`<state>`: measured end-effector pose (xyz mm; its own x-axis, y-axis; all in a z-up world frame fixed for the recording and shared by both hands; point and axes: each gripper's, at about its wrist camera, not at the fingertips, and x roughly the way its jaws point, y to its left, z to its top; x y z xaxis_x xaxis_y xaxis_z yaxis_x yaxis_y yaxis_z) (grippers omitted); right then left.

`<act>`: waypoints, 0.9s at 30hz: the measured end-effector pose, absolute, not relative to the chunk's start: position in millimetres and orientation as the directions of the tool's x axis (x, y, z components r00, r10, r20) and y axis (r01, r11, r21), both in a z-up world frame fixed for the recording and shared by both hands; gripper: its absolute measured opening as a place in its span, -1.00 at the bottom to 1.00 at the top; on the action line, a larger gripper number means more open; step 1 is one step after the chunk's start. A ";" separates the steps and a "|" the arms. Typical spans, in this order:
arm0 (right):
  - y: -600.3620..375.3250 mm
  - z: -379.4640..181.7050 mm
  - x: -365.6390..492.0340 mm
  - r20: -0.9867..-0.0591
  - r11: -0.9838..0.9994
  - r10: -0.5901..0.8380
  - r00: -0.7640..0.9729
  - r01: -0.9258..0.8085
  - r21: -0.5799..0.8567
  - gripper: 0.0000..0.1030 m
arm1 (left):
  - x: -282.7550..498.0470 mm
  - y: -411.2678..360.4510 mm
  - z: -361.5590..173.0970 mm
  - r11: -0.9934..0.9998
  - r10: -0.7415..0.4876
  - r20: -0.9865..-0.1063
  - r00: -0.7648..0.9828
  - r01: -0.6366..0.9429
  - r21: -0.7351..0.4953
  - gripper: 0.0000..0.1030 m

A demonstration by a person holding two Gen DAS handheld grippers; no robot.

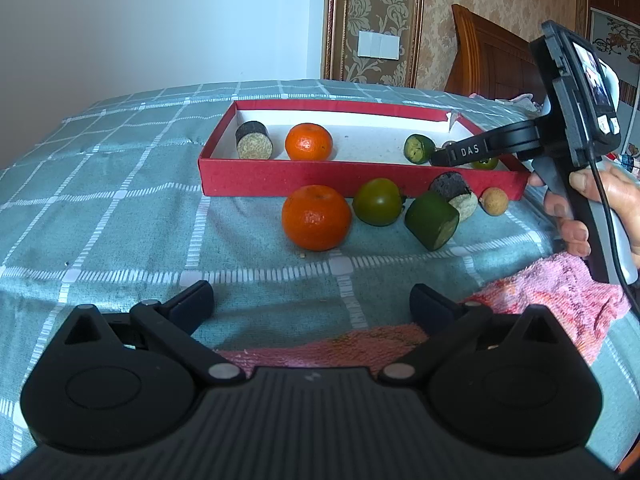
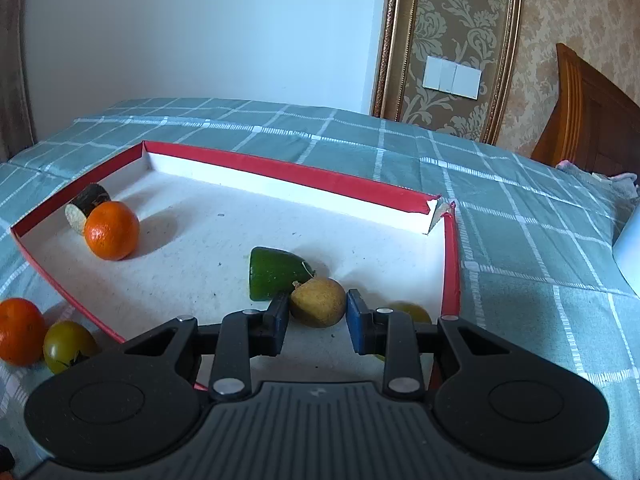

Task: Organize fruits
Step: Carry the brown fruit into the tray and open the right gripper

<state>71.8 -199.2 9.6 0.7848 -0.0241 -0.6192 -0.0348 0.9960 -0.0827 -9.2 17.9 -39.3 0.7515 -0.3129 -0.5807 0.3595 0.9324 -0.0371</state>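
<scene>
The right claw (image 2: 316, 322) hangs low inside the shallow red cardboard box with the white speckled floor (image 2: 280, 168), its blue-padded fingers (image 2: 357, 322) parted a little way, and a small round tan fruit with a rough, dull skin (image 2: 319, 302) sits on the box floor just ahead of the tips, close to the left pad; whether it touches that pad I cannot tell. Just behind it lies a glossy green cut piece of fruit (image 2: 272, 272), on its side with its long axis running toward the box's far right corner and its flat cut end facing left. Far off at the box's left end a bright, dimpled orange mandarin (image 2: 112, 235) rests against a dark-skinned cylinder with a pale fibrous cut face (image 2: 86, 204), which lies on its side. The box sits on a bed under a teal checked cover with white woven lines (image 1: 120, 184). The left claw (image 1: 312, 304) is spread wide and holds nothing, hovering over the cover and a fuzzy pink towel (image 1: 560, 292); well ahead of it, outside the box's near wall, lie a second orange mandarin (image 1: 316, 217), a smooth round green fruit (image 1: 377, 201) and a green cylinder with a pale cut end (image 1: 431, 220).
</scene>
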 end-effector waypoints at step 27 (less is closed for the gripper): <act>-202.2 15.0 50.5 -0.605 0.996 0.062 0.794 -0.085 -0.010 0.18 | -8.9 17.5 -39.8 0.933 -0.303 -0.585 0.752 0.359 -0.023 1.00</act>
